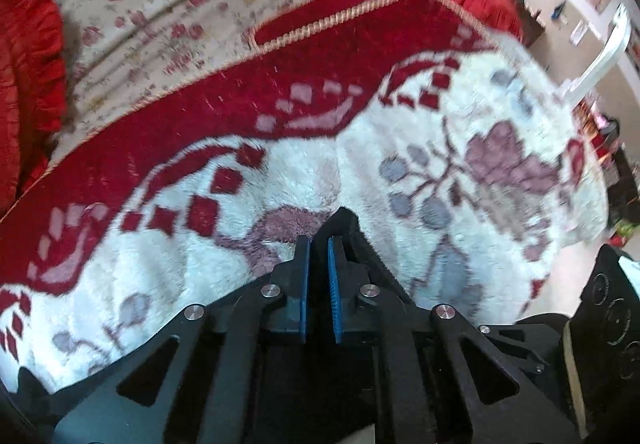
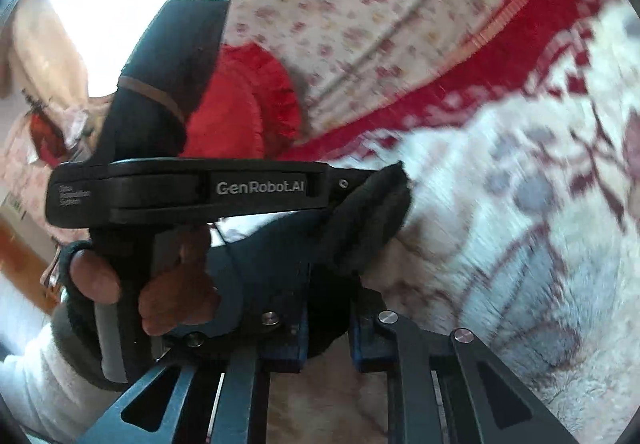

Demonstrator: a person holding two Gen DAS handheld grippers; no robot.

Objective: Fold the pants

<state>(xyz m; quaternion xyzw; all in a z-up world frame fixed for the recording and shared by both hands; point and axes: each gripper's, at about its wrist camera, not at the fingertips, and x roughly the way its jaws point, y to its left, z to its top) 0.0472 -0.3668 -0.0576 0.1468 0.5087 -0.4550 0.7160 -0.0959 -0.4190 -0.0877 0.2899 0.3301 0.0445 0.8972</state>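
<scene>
The pants are black fabric. In the left wrist view a dark fold of the pants (image 1: 347, 232) sticks up between and past the blue pads of my left gripper (image 1: 319, 244), which is shut on it above a red and white blanket (image 1: 280, 180). In the right wrist view my right gripper (image 2: 326, 308) is shut on a bunched piece of the black pants (image 2: 362, 228). The left gripper's body (image 2: 192, 188) and the hand holding it sit just left of it, close by. Most of the pants are hidden.
The fluffy blanket (image 2: 520, 224) lies over a bed with a floral sheet (image 1: 168, 4) and red frilled pillows (image 1: 28, 84) (image 2: 248, 100). A room with a white fixture (image 1: 600, 56) shows at the right edge of the left wrist view.
</scene>
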